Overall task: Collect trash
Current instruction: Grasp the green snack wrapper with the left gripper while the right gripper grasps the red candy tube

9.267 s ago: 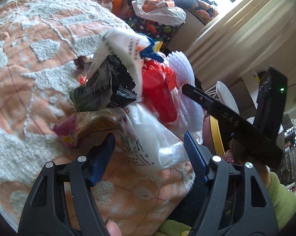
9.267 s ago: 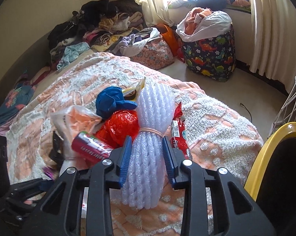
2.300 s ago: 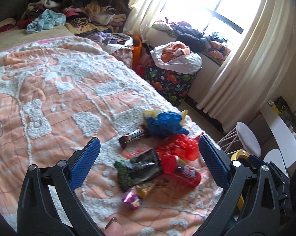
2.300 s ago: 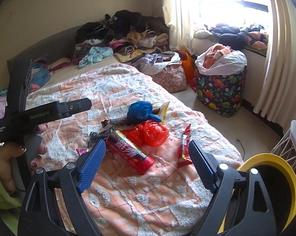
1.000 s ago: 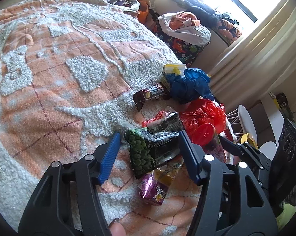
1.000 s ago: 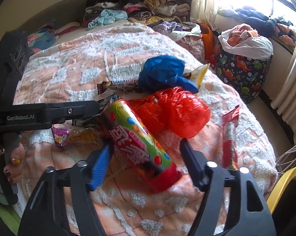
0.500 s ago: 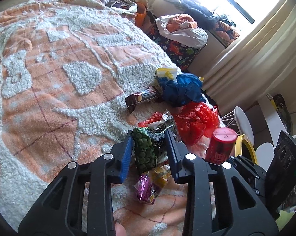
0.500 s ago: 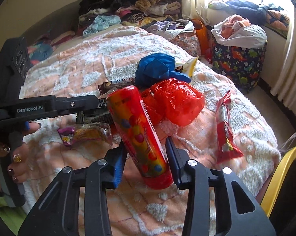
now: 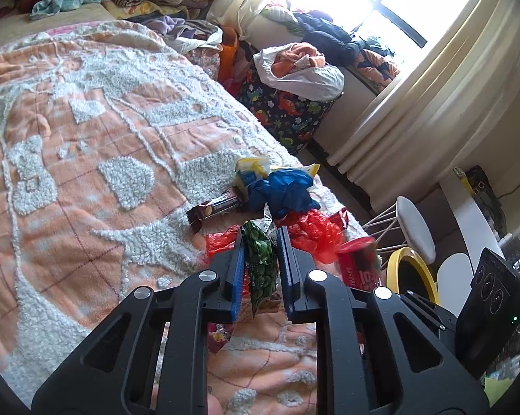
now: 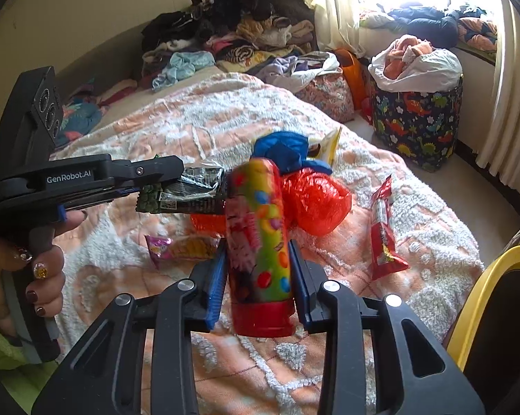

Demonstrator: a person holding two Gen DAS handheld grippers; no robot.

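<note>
1. Centre of the right wrist view: our right gripper (image 10: 258,266) is clamped on the candy tube (image 10: 258,238). The blue pads press its two sides and the red cap end points back at the camera. We judge the grip sits low on the tube so the long body sticks forward and can be tipped into a bin.

2. Lower centre of the left wrist view: our left gripper (image 9: 260,259) is closed on the green snack packet (image 9: 260,263), squeezing it edge-on between the pads. A thin, limp wrapper offers little else to pinch, which likely explains the hold. Middle left of the right view, the packet sticks out sideways from that gripper, clear of the blanket.

3. Remaining trash lies bunched on the orange blanket (image 9: 87,180), near the centre of both frames: a blue bag (image 9: 284,190), a red bag (image 10: 315,200), a brown bar wrapper (image 9: 215,207), a red wrapper (image 10: 381,235) at centre right of the right view, and a pink wrapper (image 10: 177,247) below the lifted packet.

4. Lower right of both frames: the yellow-rimmed bin (image 10: 484,294) stands just off the bed's edge. We judge it the drop point, so both loads likely go there next.

5. Risk, as we judge it: the smooth tube may slide out when tilted.
</note>
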